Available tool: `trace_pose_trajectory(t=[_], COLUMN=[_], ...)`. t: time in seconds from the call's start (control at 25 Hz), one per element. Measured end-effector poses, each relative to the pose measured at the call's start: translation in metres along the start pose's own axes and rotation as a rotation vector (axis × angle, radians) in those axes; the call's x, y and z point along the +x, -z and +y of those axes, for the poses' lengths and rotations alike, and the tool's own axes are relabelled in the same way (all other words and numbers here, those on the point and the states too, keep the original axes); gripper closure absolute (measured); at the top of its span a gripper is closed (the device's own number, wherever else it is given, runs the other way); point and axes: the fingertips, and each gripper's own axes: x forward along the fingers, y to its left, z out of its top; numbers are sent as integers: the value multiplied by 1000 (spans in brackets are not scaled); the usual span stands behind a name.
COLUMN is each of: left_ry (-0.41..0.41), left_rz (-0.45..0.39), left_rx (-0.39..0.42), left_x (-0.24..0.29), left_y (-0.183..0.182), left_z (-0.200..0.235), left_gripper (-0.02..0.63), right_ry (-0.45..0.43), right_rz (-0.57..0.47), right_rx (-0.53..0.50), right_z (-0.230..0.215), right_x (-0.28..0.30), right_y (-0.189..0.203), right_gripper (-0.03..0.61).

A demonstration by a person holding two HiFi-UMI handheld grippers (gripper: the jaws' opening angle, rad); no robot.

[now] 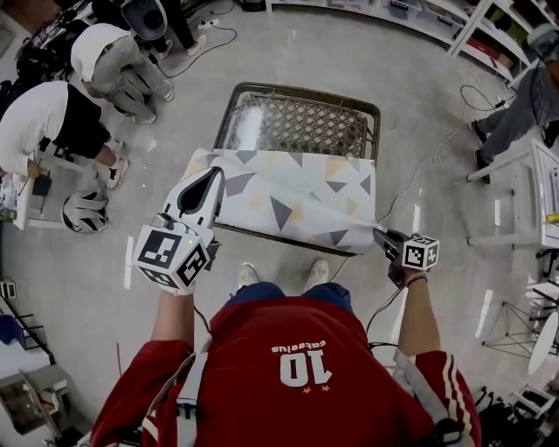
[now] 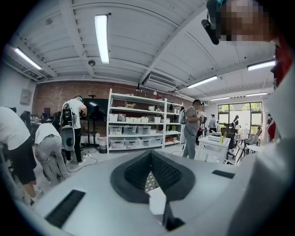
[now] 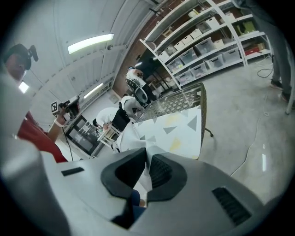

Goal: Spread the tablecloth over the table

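Observation:
A white tablecloth [image 1: 293, 196] with grey and yellow triangles covers the near half of a metal mesh table [image 1: 297, 122]; the far half of the mesh is bare. My left gripper [image 1: 212, 177] is shut on the cloth's near left corner. In the left gripper view, a fold of cloth [image 2: 156, 202] sticks out between the closed jaws of the left gripper [image 2: 150, 161]. My right gripper [image 1: 378, 235] is shut on the near right corner, lower down beside the table edge. In the right gripper view the cloth [image 3: 177, 131] runs from the right gripper [image 3: 148, 159] up onto the table [image 3: 179, 102].
Two people crouch on the floor at left [image 1: 52, 122] [image 1: 113, 61], and another stands at far right [image 1: 524, 100]. A white table [image 1: 541, 205] is on the right, shelving [image 1: 489, 26] at the back. Cables lie on the floor [image 1: 437, 148]. My feet [image 1: 249, 276] are at the table's near edge.

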Motion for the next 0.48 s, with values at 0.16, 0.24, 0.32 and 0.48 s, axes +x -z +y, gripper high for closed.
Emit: trace_pose_trajectory(t=[0.16,0.24,0.32,0.48], left_ry=[-1,2,6,13], left_rz=[22,29,33,29], left_rx=[5,4,5,10], left_x=[1,2,3,3], left_y=[9,12,13,13], left_z=[-1,-3,-5,-8], left_gripper=[607,607,607,607], right_ry=[104,160,209,275], right_rz=[-16,-15,-8,7], right_rx=[-8,-29,-50,-80], right_z=[-20,-27,-32,-37], right_x=[7,9,11,10], right_y=[17,22,27,33], right_gripper=[554,543,532,498])
